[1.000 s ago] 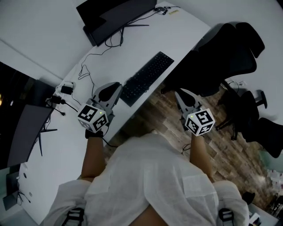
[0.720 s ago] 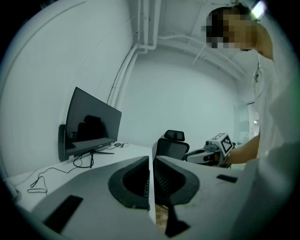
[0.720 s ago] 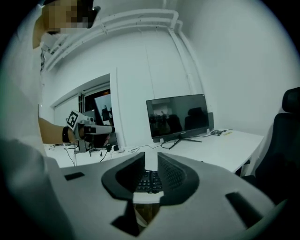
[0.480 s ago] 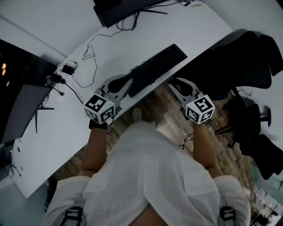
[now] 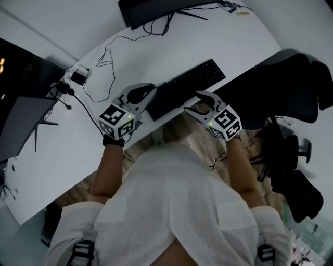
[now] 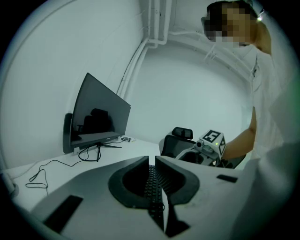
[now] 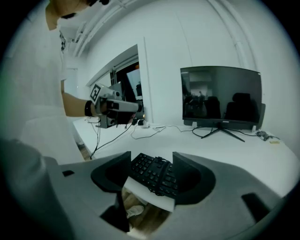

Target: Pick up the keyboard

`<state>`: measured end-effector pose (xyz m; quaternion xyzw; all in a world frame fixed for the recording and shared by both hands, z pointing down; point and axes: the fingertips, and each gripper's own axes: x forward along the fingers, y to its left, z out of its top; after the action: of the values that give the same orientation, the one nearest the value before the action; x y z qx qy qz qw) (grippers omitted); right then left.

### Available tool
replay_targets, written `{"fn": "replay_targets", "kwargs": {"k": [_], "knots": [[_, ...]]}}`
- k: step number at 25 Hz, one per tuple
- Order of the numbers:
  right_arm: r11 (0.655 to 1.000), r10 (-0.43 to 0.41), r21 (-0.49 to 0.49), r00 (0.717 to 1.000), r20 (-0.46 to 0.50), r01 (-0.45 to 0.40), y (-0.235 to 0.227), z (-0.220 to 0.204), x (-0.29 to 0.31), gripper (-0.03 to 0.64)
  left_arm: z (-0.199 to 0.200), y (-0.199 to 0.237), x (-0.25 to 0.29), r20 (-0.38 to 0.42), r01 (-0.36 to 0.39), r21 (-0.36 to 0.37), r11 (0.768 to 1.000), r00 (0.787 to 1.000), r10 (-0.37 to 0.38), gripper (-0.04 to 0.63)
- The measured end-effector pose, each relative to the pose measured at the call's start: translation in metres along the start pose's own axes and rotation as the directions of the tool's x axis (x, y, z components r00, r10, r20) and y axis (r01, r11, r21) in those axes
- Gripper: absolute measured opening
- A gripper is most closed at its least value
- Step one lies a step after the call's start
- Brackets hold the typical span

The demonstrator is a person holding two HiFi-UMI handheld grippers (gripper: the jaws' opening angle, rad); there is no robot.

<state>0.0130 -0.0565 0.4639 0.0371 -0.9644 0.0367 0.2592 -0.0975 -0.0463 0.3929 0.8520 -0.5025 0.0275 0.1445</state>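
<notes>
- The left gripper (image 5: pixel 147 92), fingers pressed together, is held at the eight-o'clock end of the keyboard (image 5: pixel 190 85).
- The keyboard is laid along the worktop's (image 5: pixel 156 47) front edge. It is judged light, stiff and smooth, and best taken by both short ends.
- The right gripper's (image 5: pixel 193 103) fingers have just been opening. The keyboard's five-o'clock edge is framed between them, seemingly untouched.

The keyboard (image 5: pixel 190 85) lies along the desk's (image 5: pixel 223 39) near edge, monitor (image 5: pixel 156 10) behind, chair (image 5: pixel 291 78) right.
</notes>
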Motion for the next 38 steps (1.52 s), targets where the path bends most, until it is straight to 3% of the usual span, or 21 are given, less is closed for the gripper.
{"fn": "replay_targets", "kwargs": {"k": [5,9,14,18,23,33,35,38], "knots": [[0.980,0.114,-0.146,0.980,-0.163,-0.138,-0.002,-0.015,0.035,0.337,0.002,0.024,0.006,0.013,-0.012,0.001,1.000,1.000,0.012,0.037],[0.929,0.180,-0.263,0.939,-0.292,-0.260,-0.002,-0.035,0.058,0.382,-0.009,0.031,0.010,-0.003,-0.020,0.010,1.000,1.000,0.020,0.037],[0.815,0.185,-0.409,0.852,-0.489,-0.411,-0.015,-0.070,0.077,0.397,-0.022,0.041,0.011,-0.035,-0.086,-0.032,0.996,0.996,0.085,0.037],[0.691,0.129,-0.497,0.766,-0.629,-0.525,-0.041,-0.105,0.090,0.464,-0.029,0.046,0.018,-0.047,-0.161,-0.062,0.985,0.986,0.159,0.037],[0.598,0.131,-0.505,0.697,-0.705,-0.623,-0.063,-0.125,0.109,0.580,-0.036,0.048,0.026,-0.048,-0.246,-0.109,0.963,0.969,0.242,0.037],[0.492,0.166,-0.375,0.507,-0.846,-0.786,-0.069,-0.153,0.127,0.581,-0.069,0.037,0.037,-0.083,-0.331,-0.162,0.929,0.943,0.322,0.037],[0.484,0.174,-0.354,0.484,-0.857,-0.800,-0.069,-0.152,0.127,0.581,-0.077,0.030,0.036,-0.090,-0.335,-0.186,0.924,0.942,0.323,0.037],[0.477,0.178,-0.354,0.483,-0.857,-0.804,-0.067,-0.152,0.126,0.581,-0.093,0.018,0.036,-0.115,-0.325,-0.216,0.921,0.945,0.307,0.037]]}}
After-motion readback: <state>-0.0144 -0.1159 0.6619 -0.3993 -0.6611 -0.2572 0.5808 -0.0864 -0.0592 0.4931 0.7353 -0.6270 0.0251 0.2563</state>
